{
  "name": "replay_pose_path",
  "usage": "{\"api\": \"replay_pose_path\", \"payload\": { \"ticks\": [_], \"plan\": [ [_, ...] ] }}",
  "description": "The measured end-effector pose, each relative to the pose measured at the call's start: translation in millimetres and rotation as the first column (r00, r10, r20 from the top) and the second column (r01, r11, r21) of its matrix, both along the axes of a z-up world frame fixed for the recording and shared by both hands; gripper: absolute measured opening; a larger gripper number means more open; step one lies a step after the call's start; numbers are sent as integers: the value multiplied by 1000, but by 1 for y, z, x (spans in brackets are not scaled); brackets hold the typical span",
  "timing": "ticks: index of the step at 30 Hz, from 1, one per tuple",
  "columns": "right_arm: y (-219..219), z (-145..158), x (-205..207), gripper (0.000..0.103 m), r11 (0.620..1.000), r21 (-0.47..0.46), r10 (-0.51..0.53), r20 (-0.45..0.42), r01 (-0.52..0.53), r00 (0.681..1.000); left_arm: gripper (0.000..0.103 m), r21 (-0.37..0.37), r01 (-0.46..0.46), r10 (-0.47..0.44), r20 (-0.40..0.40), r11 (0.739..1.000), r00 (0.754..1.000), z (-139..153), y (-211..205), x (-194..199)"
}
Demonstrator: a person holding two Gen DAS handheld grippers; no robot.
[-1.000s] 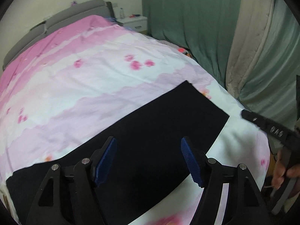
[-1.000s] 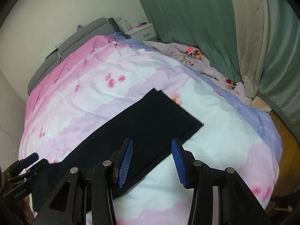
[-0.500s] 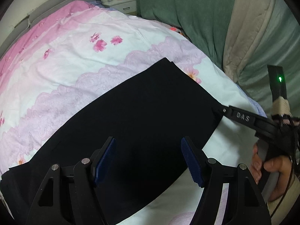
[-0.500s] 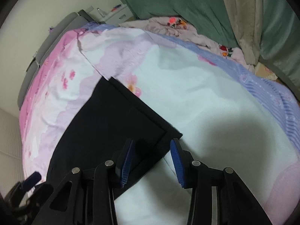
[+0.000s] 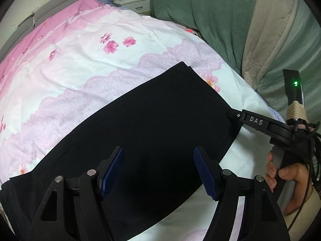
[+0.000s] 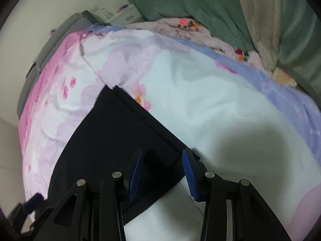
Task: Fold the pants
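Lying flat, black pants [image 6: 112, 140] have one corner between the right tool's [image 6: 162, 172] parted pads.

I'm seeing matte black linkage arms on my left gripper [image 5: 158, 168], silver round screws at the pivots, ribbed blue pads [image 5: 204, 172] on the fingers. The right gripper [image 6: 162, 168] is the same build. From the left camera its side reads "DAS" in raised letters, with a green light, black cables and a cream sleeve [image 5: 299, 206].
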State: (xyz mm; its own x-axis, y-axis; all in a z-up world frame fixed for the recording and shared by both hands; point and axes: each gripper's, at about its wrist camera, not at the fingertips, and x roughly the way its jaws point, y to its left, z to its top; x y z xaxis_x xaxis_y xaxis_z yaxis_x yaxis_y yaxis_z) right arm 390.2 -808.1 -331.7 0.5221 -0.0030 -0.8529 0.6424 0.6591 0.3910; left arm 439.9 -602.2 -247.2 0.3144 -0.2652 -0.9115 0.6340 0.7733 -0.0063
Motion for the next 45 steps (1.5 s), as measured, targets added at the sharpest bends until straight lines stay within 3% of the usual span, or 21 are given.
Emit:
{"api": "replay_pose_path", "payload": {
  "ticks": [3,5,6,7,14,18,21,23,25,28,30,35,37,41,45],
  "plan": [
    [0,-6,4,42,1000,-9,-3,-15,3,1000,71,3,-1,1,4,1000,1000,0,1,0],
    [2,-7,9,28,999,-36,-2,-43,0,999,71,2,-1,1,0,1000,1000,0,2,-1],
    [4,-6,11,14,997,-73,6,-70,-11,998,71,3,-3,3,-5,1000,1000,0,2,-1],
    [6,-6,13,11,994,-103,18,-93,-27,995,71,3,-5,5,-8,1000,1000,0,2,-2],
    [2,26,-6,4,987,-163,12,-27,-16,1000,71,-30,4,-5,-23,1000,1000,5,2,-6],
    [-4,23,-3,4,981,-189,24,-64,-35,998,71,-31,35,-36,-14,999,999,7,-4,-11],
    [-5,11,-2,5,983,-174,45,-72,-57,996,71,-18,55,-55,7,998,998,8,-7,-15],
    [-6,9,-3,13,985,-159,50,-75,-61,996,71,-14,61,-61,19,998,998,8,-6,-16],
    [-11,15,-11,44,992,-127,5,-63,-13,998,72,-16,49,-48,15,999,999,7,-3,-13],
    [-10,27,-33,44,993,-102,-58,6,58,998,72,-16,41,-41,-2,999,999,3,1,-11],
    [-4,25,-45,44,997,-36,-67,33,68,997,72,-4,40,-40,1,999,999,0,2,-10],
    [13,-4,-50,45,992,120,-37,56,30,998,72,19,48,-49,8,999,999,-6,2,-8],
    [15,-15,-49,50,990,136,-48,67,39,997,72,25,54,-55,7,998,998,-9,2,-7],
    [4,-32,-40,50,974,221,-81,136,50,987,72,40,75,-75,11,996,997,-15,1,-4],
    [-8,-50,-27,41,960,269,-123,157,78,980,72,23,155,-156,12,988,988,-18,-5,9]
  ]
}}
